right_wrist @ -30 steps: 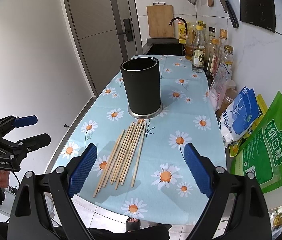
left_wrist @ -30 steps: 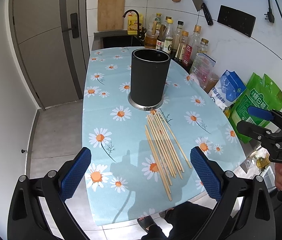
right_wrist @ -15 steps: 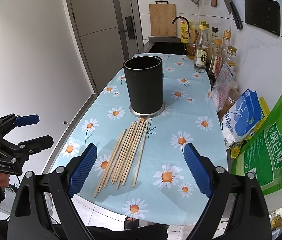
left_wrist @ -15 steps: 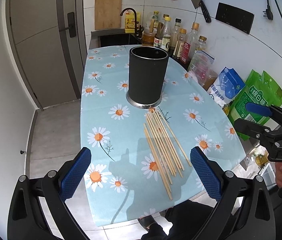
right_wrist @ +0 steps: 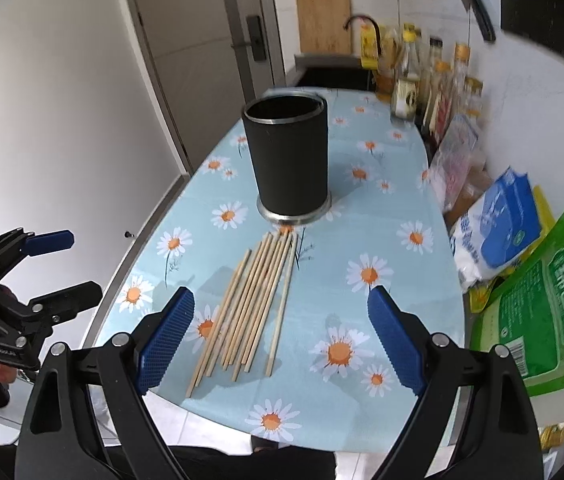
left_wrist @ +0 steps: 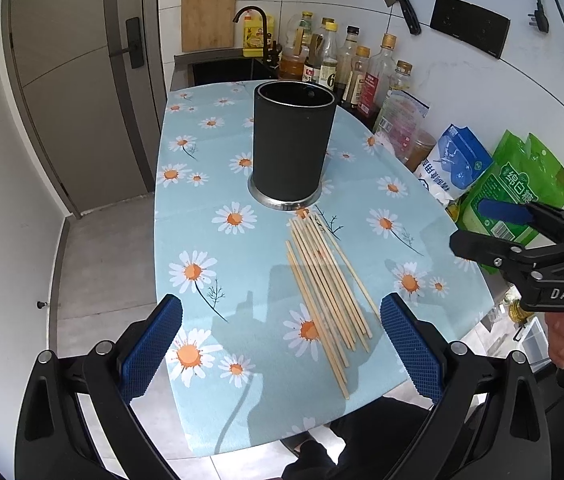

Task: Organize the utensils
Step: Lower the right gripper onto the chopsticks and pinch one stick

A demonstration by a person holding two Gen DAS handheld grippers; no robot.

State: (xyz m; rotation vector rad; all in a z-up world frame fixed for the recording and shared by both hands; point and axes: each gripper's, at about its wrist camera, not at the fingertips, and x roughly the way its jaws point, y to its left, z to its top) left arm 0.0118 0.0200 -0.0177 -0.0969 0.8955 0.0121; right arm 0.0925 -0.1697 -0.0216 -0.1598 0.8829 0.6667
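Several wooden chopsticks (left_wrist: 324, 288) lie in a loose bundle on the daisy tablecloth (left_wrist: 218, 264), their far ends near a black cylindrical holder (left_wrist: 292, 148) that stands upright and looks empty. They also show in the right wrist view (right_wrist: 250, 304), below the holder (right_wrist: 288, 164). My left gripper (left_wrist: 282, 348) is open and empty above the table's near edge, left of the bundle's near ends. My right gripper (right_wrist: 278, 336) is open and empty above the bundle's near ends. Each gripper shows in the other's view, the right (left_wrist: 494, 230) and the left (right_wrist: 62, 264).
Bottles (left_wrist: 346, 64) line the wall at the back right. Bags of food (left_wrist: 518, 188) stand along the table's right side. A sink and cutting board (left_wrist: 208, 16) are beyond the table. A door (left_wrist: 82, 80) and floor lie to the left.
The right gripper has moved forward and lower toward the chopsticks. The left gripper has moved slightly closer to the table. Both stay open.
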